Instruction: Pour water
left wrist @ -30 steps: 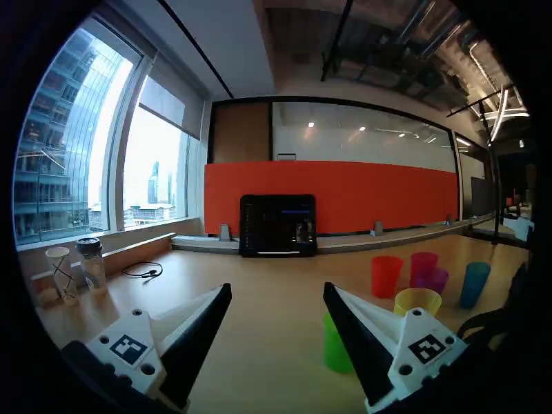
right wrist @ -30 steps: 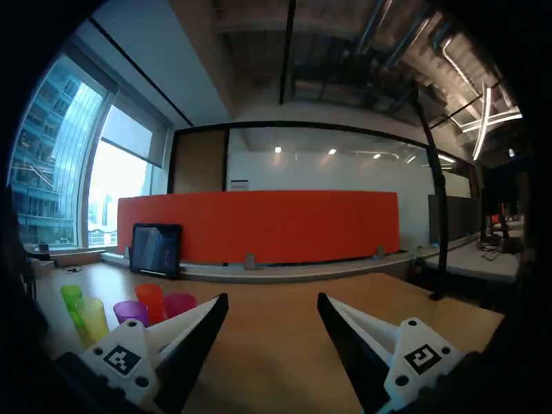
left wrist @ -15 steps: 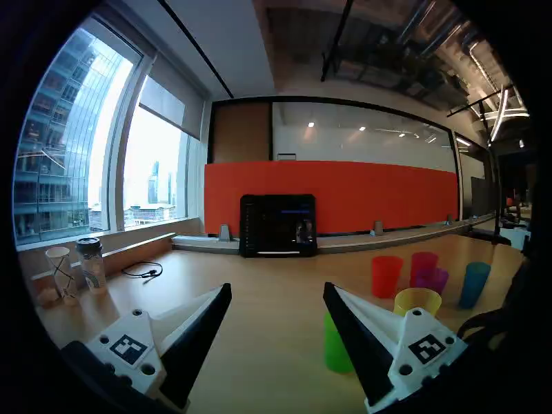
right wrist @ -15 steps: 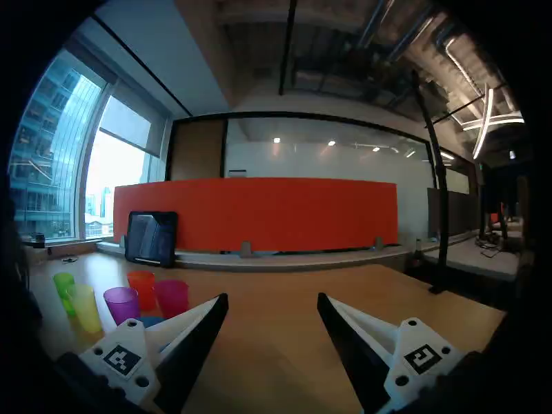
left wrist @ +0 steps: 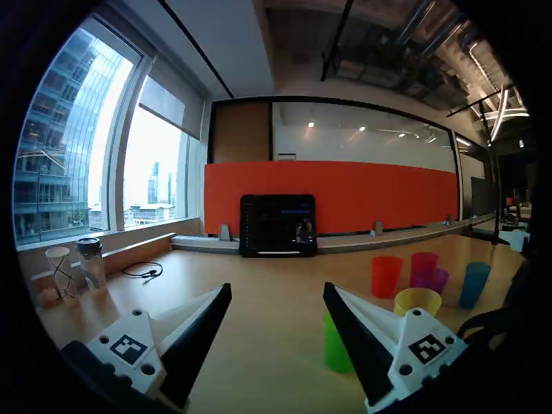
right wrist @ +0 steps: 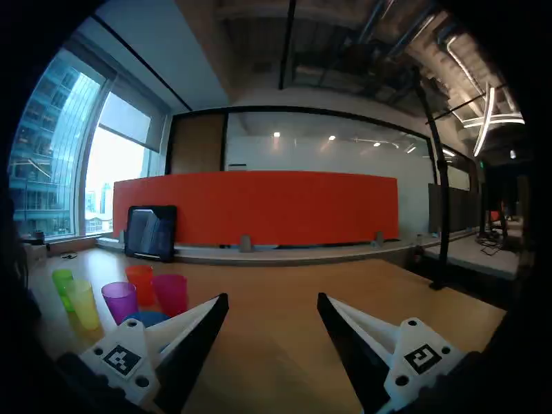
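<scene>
Six cups (left wrist: 417, 301) crowd the tabletop (left wrist: 276, 338), at four o'clock in the left gripper view, eight o'clock in the right gripper view. Your left tongs (left wrist: 276, 286) and right tongs (right wrist: 271, 297) both gape released, grasping nothing. Reach in carelessly and a finger could clip a neighbour, toppling it; whether any holds water, I cannot tell.

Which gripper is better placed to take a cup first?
Probably the left gripper: it is open and the green cup shows partly inside its finger gap. The right gripper, also open, has the blue cup outside its fingers.
</scene>
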Available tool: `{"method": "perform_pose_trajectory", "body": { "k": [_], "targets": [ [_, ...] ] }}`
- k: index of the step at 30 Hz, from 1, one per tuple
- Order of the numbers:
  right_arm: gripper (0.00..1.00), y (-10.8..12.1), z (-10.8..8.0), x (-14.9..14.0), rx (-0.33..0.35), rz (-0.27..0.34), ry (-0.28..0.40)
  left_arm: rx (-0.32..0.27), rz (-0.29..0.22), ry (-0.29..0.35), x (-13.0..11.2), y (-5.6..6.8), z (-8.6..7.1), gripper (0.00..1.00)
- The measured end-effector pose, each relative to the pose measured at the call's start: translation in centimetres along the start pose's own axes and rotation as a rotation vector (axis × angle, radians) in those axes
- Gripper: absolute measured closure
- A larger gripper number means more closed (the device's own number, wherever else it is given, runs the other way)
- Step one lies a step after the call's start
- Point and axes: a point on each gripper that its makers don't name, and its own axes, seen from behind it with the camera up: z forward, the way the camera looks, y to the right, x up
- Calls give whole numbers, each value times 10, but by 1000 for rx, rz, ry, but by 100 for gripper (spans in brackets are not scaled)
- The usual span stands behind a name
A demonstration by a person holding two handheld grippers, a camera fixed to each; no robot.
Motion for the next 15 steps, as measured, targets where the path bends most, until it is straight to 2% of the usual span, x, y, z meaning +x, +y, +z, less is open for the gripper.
{"method": "perform_pose_trajectory", "body": {
  "k": [15],
  "targets": [
    [0, 0, -1, 0, 2, 0, -3, 0, 0, 0, 0, 0, 0, 1]
  ]
}}
